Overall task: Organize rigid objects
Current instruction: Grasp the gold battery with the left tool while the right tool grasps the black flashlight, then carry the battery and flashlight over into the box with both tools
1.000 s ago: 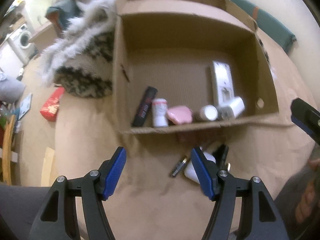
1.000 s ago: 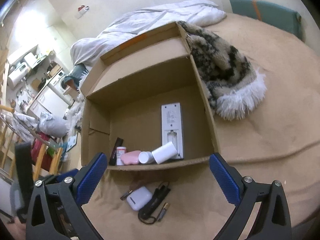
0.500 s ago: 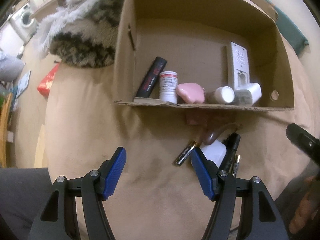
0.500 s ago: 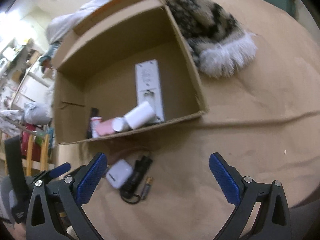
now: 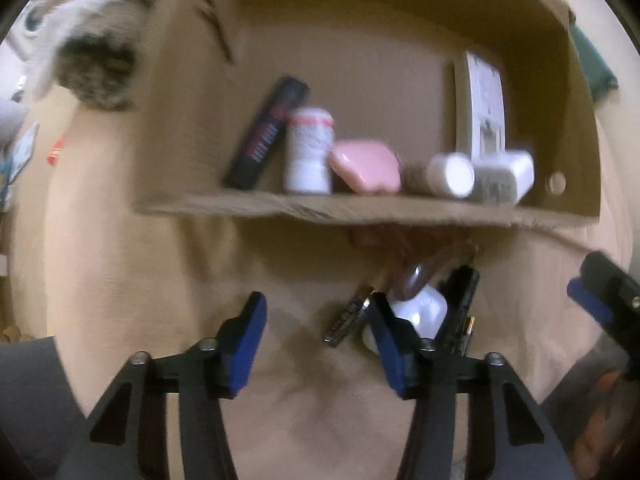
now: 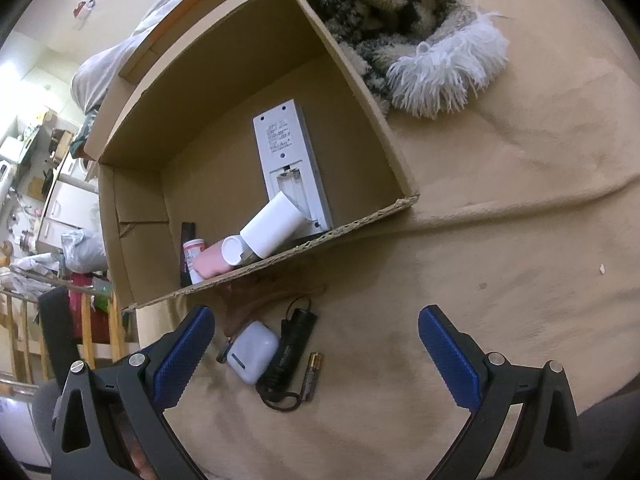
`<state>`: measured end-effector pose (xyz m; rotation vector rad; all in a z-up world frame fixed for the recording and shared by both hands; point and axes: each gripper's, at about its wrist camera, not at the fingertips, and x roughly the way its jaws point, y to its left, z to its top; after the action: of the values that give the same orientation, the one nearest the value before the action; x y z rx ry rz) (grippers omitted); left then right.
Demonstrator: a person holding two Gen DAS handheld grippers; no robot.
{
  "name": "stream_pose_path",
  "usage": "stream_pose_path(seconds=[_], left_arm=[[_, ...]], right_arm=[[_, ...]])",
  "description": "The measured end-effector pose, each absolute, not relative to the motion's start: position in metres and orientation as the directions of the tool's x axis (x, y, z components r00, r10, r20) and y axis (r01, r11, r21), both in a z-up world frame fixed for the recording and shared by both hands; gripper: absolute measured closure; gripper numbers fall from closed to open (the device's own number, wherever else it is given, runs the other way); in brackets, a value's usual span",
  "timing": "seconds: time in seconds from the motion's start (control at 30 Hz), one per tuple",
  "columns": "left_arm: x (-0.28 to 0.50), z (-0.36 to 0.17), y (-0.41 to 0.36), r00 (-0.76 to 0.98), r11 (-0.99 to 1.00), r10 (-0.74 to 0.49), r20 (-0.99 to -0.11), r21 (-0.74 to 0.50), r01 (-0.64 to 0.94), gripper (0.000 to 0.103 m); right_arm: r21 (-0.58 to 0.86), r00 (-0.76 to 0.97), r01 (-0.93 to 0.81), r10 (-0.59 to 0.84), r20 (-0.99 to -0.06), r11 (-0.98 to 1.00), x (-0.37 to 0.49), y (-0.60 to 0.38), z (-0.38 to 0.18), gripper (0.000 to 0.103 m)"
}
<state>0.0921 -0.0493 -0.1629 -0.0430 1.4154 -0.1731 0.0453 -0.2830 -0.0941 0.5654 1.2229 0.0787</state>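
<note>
- White earbud case point(image 6: 252, 351) on the tan blanket point(image 6: 500, 240), just outside the cardboard box's point(image 6: 132, 208) near wall; black flashlight point(image 6: 294, 350) touching it, battery point(image 6: 312, 369) beside that.
- Inside the box: remote point(image 6: 290, 168), white cylinder point(image 6: 274, 226), pink case point(image 5: 366, 166), small bottle point(image 5: 309, 156).
- Left gripper point(image 5: 318, 338): jaws apart, just been closing, nothing between them; case beside one finger.
- Right gripper point(image 6: 316, 354): jaws wide apart above the loose items.

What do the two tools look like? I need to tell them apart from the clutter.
Both look alike: the left tool and right tool have black plastic frames with triangular cut-outs, silver screw heads at the joints, and ribbed blue pads lining the fingers. No cables or markings show. Grey fabric, perhaps clothing, shows at the picture edges.
</note>
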Motion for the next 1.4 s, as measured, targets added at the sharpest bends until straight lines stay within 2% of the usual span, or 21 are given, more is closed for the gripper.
stream_pose_path(seconds=[0.03, 0.2, 0.33, 0.4, 0.43, 0.53, 0.73, 0.77, 0.83, 0.87, 0.9, 0.93, 1.13, 1.33, 1.4], left_arm=[[0.092, -0.168, -0.051, 0.131, 0.988, -0.135, -0.982, -0.122, 0.099, 0.063], [0.093, -0.178, -0.059, 0.106, 0.983, -0.127, -0.986, -0.110, 0.149, 0.066], [0.092, -0.182, -0.075, 0.135, 0.968, -0.073, -0.988, -0.038, 0.246, 0.067], [0.093, -0.182, -0.075, 0.135, 0.967, -0.088, -0.987, -0.052, 0.250, 0.081], [0.095, -0.182, -0.073, 0.132, 0.968, -0.100, -0.986, -0.065, 0.242, 0.094], [0.103, -0.181, -0.058, 0.111, 0.977, -0.142, -0.984, -0.121, 0.178, 0.094], [0.108, -0.171, -0.028, 0.136, 0.989, -0.127, -0.982, -0.115, 0.093, 0.094], [0.107, -0.168, -0.024, 0.143, 0.990, -0.126, -0.982, -0.115, 0.081, 0.094], [0.106, -0.163, -0.019, 0.159, 0.991, -0.125, -0.979, -0.116, 0.068, 0.094], [0.106, -0.161, -0.017, 0.164, 0.991, -0.126, -0.978, -0.117, 0.064, 0.094], [0.105, -0.159, -0.016, 0.168, 0.991, -0.128, -0.978, -0.119, 0.059, 0.094], [0.101, -0.157, -0.016, 0.171, 0.991, -0.127, -0.977, -0.119, 0.054, 0.094], [0.099, -0.144, -0.009, 0.167, 0.992, -0.122, -0.978, -0.121, 0.019, 0.094], [0.097, -0.146, -0.023, 0.180, 0.994, -0.111, -0.977, -0.107, 0.031, 0.094], [0.094, -0.143, -0.026, 0.181, 0.994, -0.108, -0.977, -0.105, 0.027, 0.094]], right_arm=[[0.450, 0.355, 0.239, 0.353, -0.865, 0.861, 0.045, -0.283, -0.094, 0.000], [0.462, 0.362, 0.251, 0.360, -0.860, 0.851, 0.044, -0.286, -0.093, 0.000], [0.462, 0.359, 0.246, 0.363, -0.860, 0.852, 0.045, -0.285, -0.094, 0.000], [0.453, 0.355, 0.239, 0.357, -0.864, 0.859, 0.044, -0.284, -0.094, 0.000], [0.449, 0.353, 0.237, 0.354, -0.866, 0.862, 0.044, -0.283, -0.094, 0.000], [0.452, 0.346, 0.238, 0.360, -0.867, 0.860, 0.044, -0.283, -0.095, 0.000], [0.534, 0.301, 0.258, 0.458, -0.836, 0.805, 0.047, -0.281, -0.112, 0.000], [0.564, 0.290, 0.261, 0.493, -0.820, 0.784, 0.049, -0.280, -0.116, 0.003], [0.595, 0.244, 0.270, 0.545, -0.802, 0.757, 0.054, -0.274, -0.129, 0.039], [0.590, 0.219, 0.273, 0.548, -0.807, 0.760, 0.056, -0.270, -0.134, 0.046], [0.584, 0.201, 0.272, 0.548, -0.812, 0.765, 0.059, -0.267, -0.138, 0.061], [0.576, 0.185, 0.269, 0.546, -0.817, 0.772, 0.061, -0.263, -0.141, 0.068], [0.525, 0.126, 0.282, 0.512, -0.850, 0.803, 0.067, -0.246, -0.166, 0.068], [0.523, 0.156, 0.276, 0.500, -0.852, 0.806, 0.070, -0.241, -0.169, 0.068], [0.509, 0.155, 0.255, 0.485, -0.861, 0.822, 0.068, -0.239, -0.166, 0.073]])
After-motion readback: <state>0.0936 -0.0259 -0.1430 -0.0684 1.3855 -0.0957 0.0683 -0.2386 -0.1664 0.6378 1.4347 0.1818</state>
